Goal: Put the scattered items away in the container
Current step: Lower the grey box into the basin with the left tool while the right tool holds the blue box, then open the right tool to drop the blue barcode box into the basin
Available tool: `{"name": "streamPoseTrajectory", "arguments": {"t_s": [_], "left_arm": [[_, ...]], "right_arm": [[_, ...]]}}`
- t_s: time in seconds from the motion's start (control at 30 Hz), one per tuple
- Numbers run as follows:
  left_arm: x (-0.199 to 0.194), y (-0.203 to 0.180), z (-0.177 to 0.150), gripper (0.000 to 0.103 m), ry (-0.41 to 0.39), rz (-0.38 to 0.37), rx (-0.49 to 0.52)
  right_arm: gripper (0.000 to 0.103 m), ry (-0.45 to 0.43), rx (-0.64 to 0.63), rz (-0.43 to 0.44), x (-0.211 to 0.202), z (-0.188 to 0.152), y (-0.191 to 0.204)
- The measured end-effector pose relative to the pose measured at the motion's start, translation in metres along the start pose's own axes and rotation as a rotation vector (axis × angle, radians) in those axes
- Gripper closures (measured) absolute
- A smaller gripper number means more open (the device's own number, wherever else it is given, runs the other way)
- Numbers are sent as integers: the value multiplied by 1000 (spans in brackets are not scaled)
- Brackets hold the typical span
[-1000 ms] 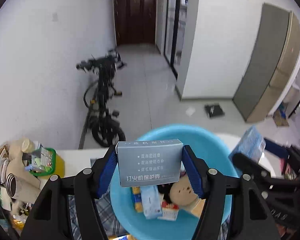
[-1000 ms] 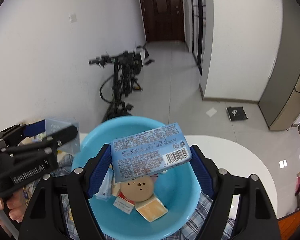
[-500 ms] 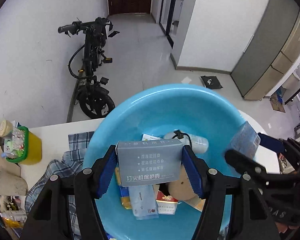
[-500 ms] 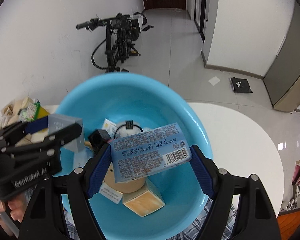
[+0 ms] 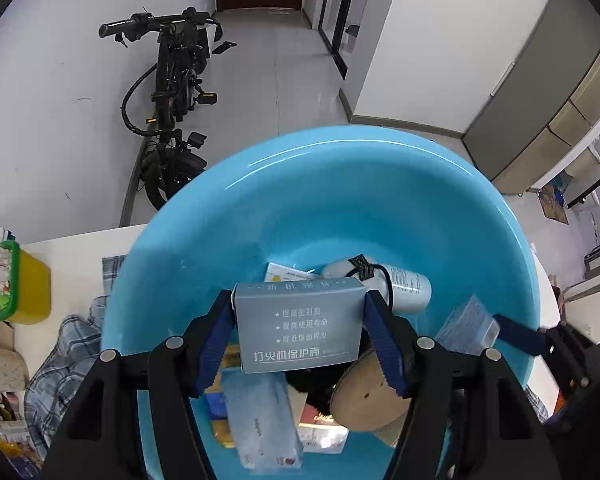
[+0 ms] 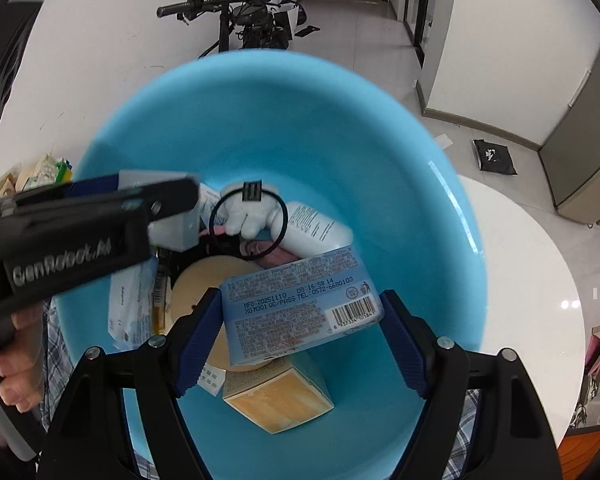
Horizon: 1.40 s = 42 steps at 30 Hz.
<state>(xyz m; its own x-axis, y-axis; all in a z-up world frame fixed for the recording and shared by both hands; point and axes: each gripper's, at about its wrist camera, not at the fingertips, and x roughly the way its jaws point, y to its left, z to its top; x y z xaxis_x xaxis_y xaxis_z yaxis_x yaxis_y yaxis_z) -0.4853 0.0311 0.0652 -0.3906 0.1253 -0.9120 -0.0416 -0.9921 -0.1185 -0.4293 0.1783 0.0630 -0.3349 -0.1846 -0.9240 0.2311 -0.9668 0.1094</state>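
A big light-blue basin (image 5: 332, 200) (image 6: 300, 120) holds several items: a white bottle (image 5: 404, 284) (image 6: 312, 230) with a black hair band, a round tan disc (image 5: 372, 396) (image 6: 204, 276), an orange-yellow box (image 6: 276, 400) and packets. My left gripper (image 5: 298, 328) is shut on a grey box (image 5: 298, 326) with white print, held inside the basin just above the pile. My right gripper (image 6: 300, 316) is shut on a light-blue box (image 6: 300, 308) with a barcode, also low inside the basin. The left gripper body (image 6: 80, 224) shows in the right wrist view.
The basin sits on a plaid cloth (image 5: 64, 360) on a white round table (image 6: 532, 280). A yellow-green container (image 5: 24, 284) and clutter stand at the table's left. A bicycle (image 5: 172, 100) leans on the wall beyond.
Both grippers have moved down and forward into the basin with their boxes still held. The basin now fills both views.
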Motion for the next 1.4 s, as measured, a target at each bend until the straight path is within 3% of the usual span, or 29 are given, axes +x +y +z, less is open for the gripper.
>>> {"name": "streamPoseTrajectory", "arguments": {"t_s": [0.73,0.8,0.87,1.17,1.27,1.4], "left_arm": [[31,-14,28,36,-45,-54,-16],[31,-11,27,26,-43,-71,-28],[28,-8,27,26,-51,-92,-32],[-38,15,16,25,-129,-68,10],[-69,37,1,18,-154,-73,10],[-100,66,-31,18,-190,28,69]], "right_arm": [[26,4,18,65,7,-7,-12],[26,5,21,67,7,-8,-13],[26,4,29,69,6,-8,-12],[26,-28,51,85,-6,1,-1],[26,-49,38,82,-11,7,9],[26,-65,24,72,-9,18,20]]}}
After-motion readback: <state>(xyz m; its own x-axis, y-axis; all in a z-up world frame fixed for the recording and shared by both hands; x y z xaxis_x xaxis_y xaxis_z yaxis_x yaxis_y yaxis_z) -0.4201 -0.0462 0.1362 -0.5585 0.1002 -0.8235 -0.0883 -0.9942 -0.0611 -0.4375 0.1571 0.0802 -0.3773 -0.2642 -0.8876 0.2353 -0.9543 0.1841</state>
